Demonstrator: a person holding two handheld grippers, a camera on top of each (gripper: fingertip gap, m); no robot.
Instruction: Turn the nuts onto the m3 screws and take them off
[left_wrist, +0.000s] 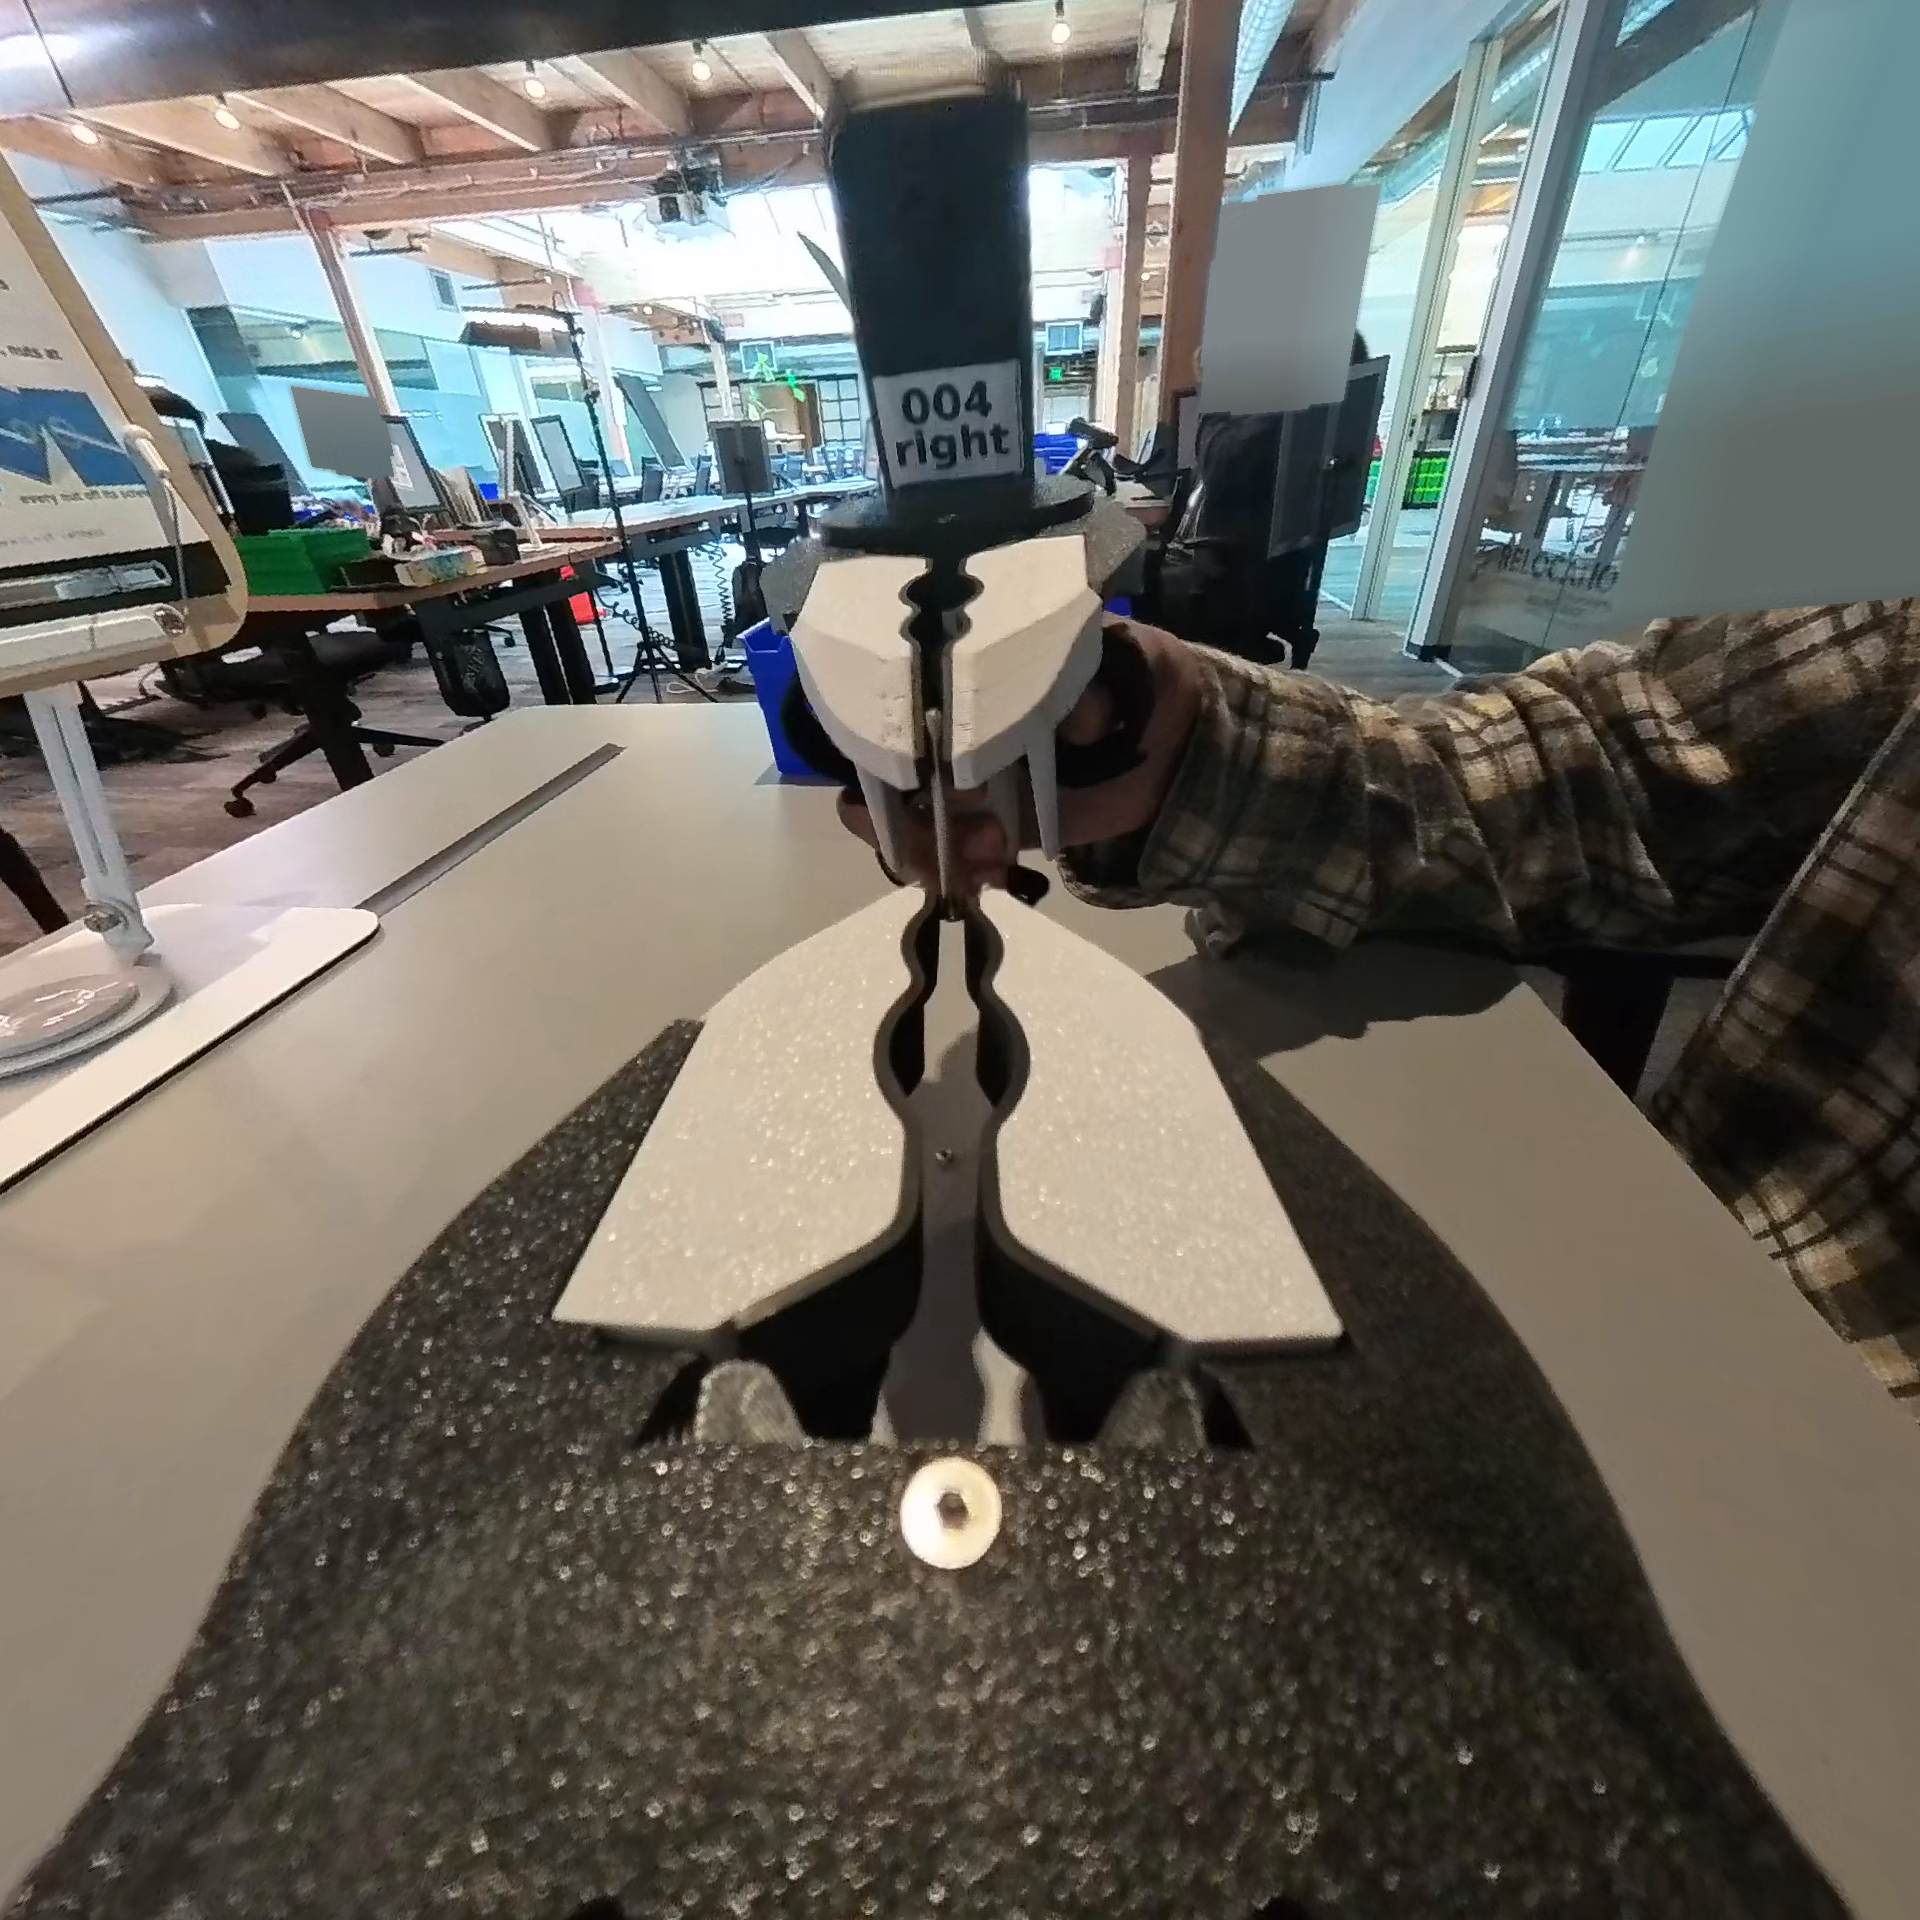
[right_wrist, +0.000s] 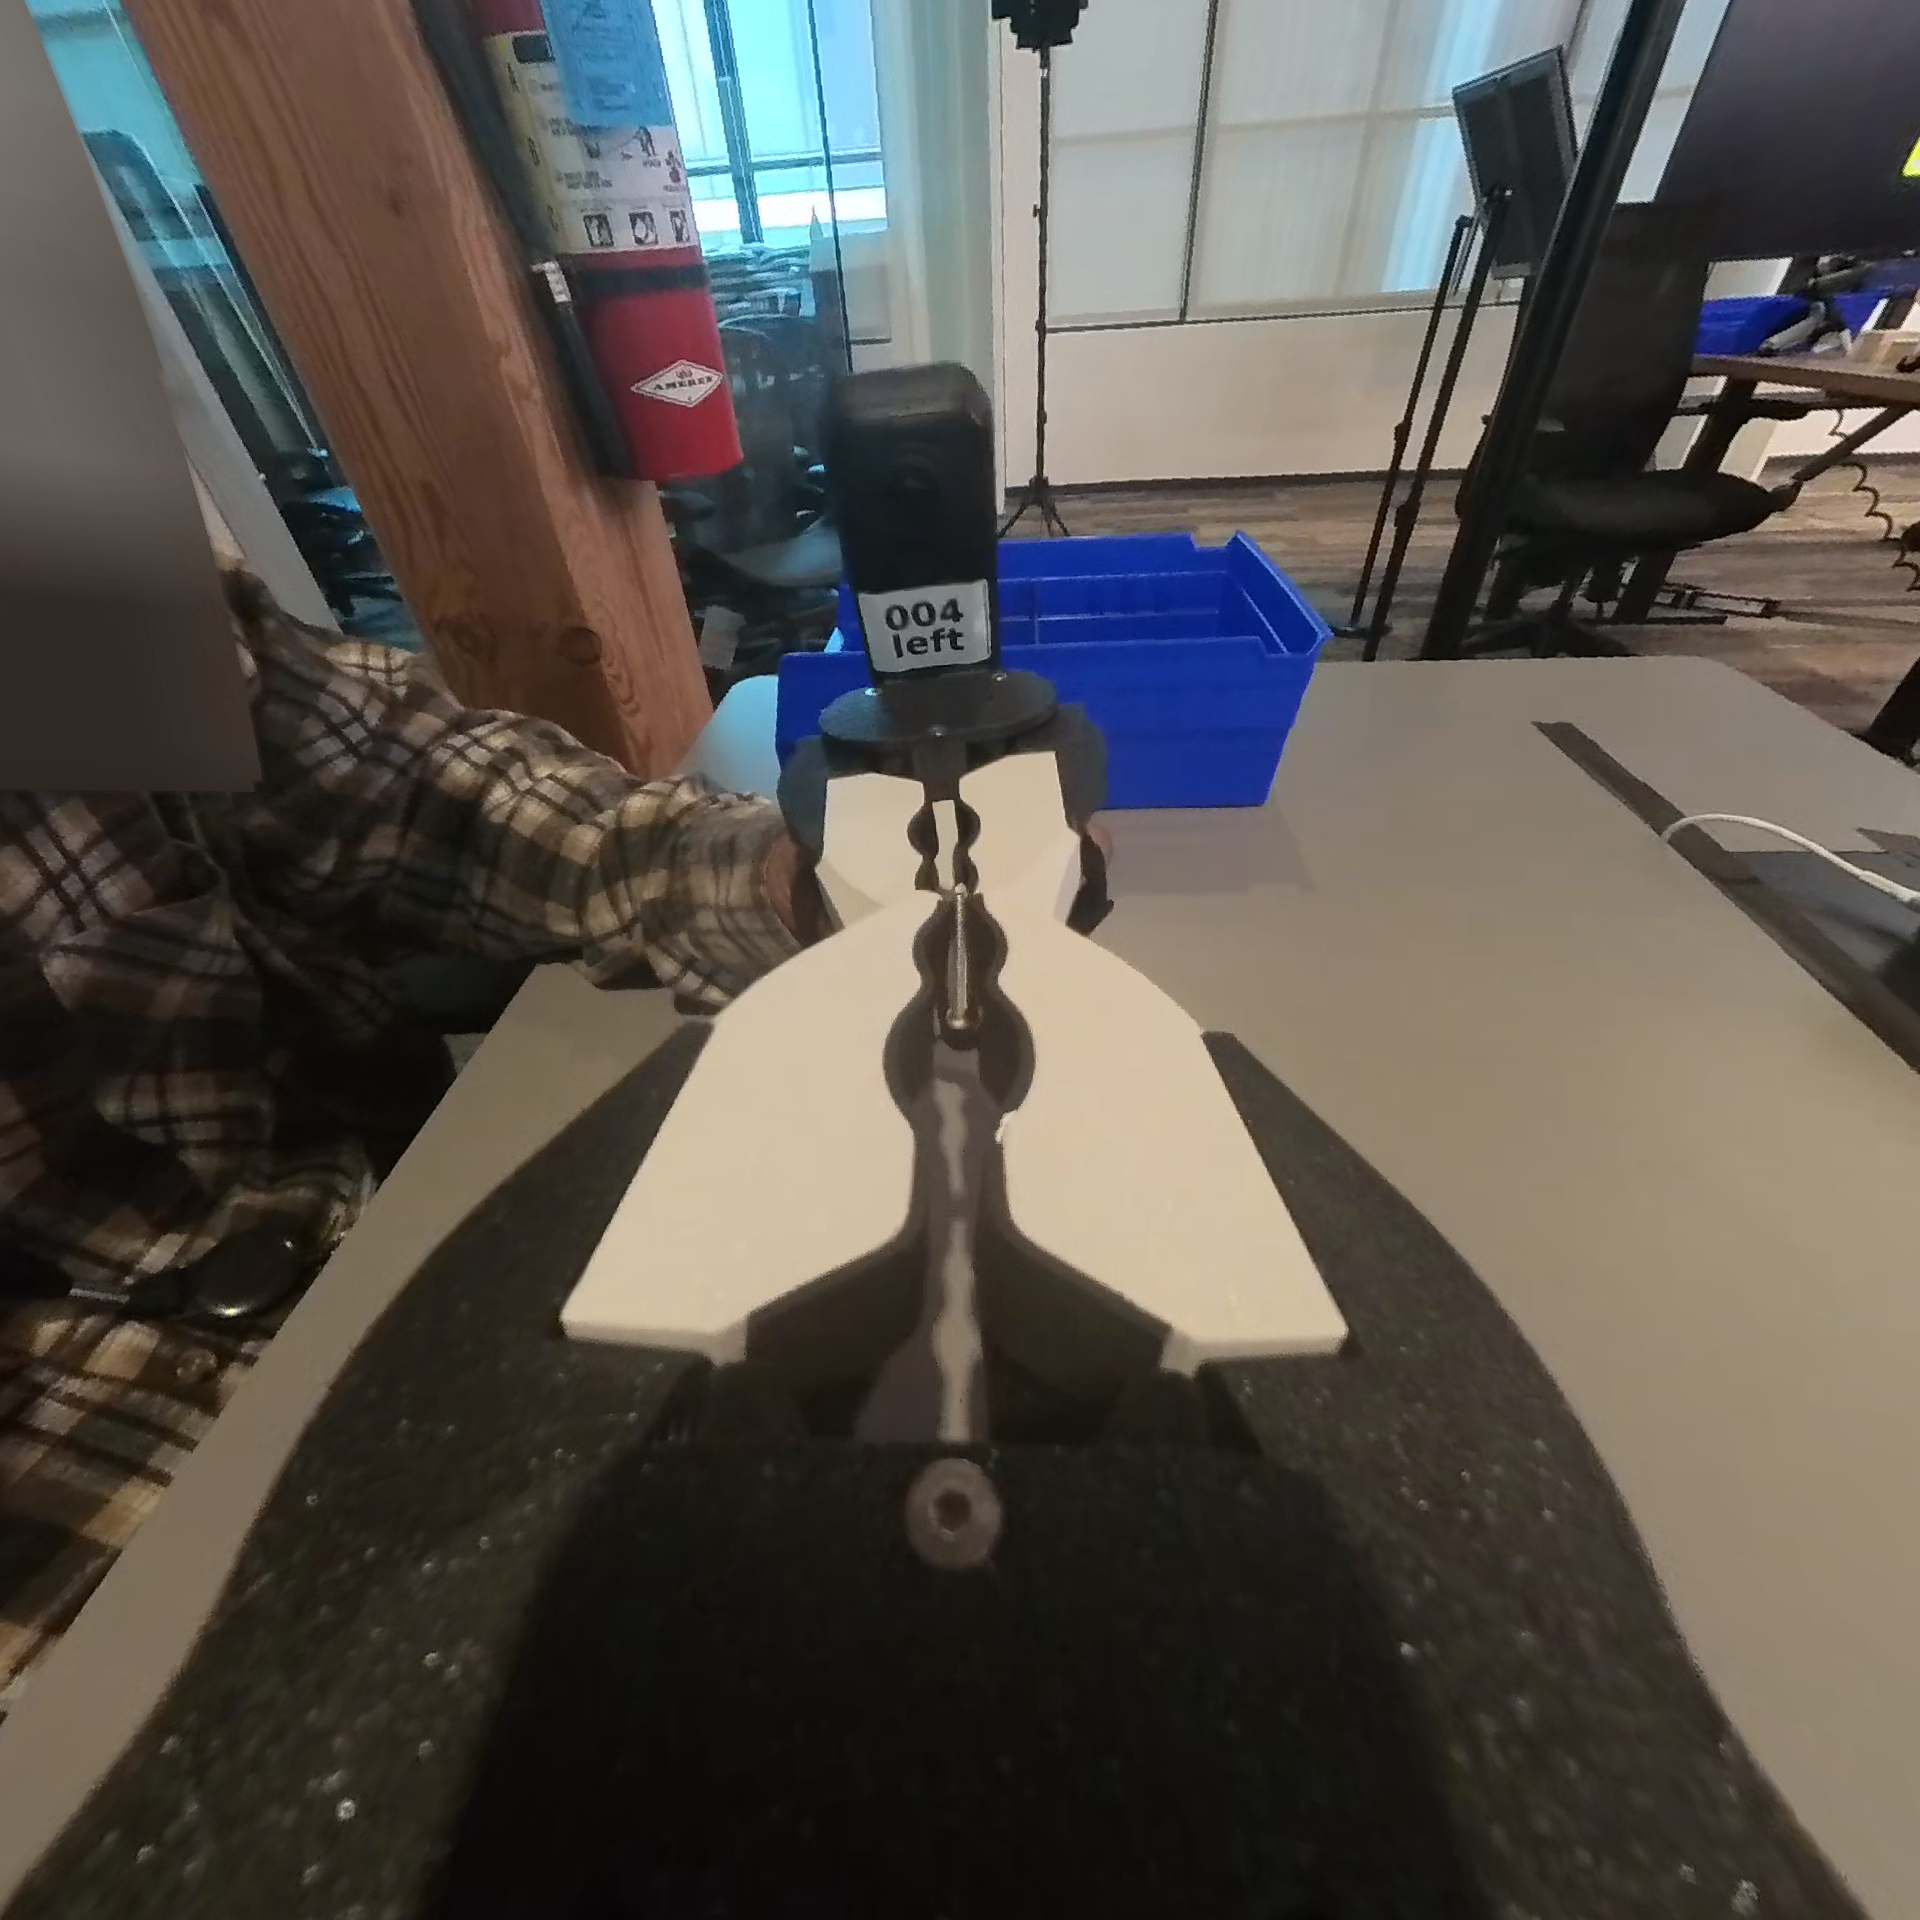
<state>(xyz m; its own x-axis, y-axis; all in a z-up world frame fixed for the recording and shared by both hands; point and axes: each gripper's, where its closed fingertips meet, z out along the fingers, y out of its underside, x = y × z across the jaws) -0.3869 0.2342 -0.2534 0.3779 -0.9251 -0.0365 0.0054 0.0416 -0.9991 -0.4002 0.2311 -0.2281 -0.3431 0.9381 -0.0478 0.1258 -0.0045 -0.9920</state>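
My two grippers face each other tip to tip above the grey table (left_wrist: 364, 1091). My right gripper (right_wrist: 961, 920) is shut on a thin silver M3 screw (right_wrist: 960, 971) that lies along the gap between its white fingers, head toward the camera. In the left wrist view the right gripper (left_wrist: 938, 779) holds the screw (left_wrist: 940, 831) pointing at my left gripper (left_wrist: 948, 914). The left gripper is closed at the screw's free end, on a small nut that its fingertips almost hide. It also shows in the right wrist view (right_wrist: 948, 888).
A blue bin (right_wrist: 1195, 727) stands at the table's far edge behind the left gripper. A board on a white stand (left_wrist: 104, 935) is at the left. A plaid sleeve (left_wrist: 1455, 810) reaches in from the right. A white cable (right_wrist: 1766, 842) lies by a table slot. Both grippers' tips are close together, under 4 cm apart.
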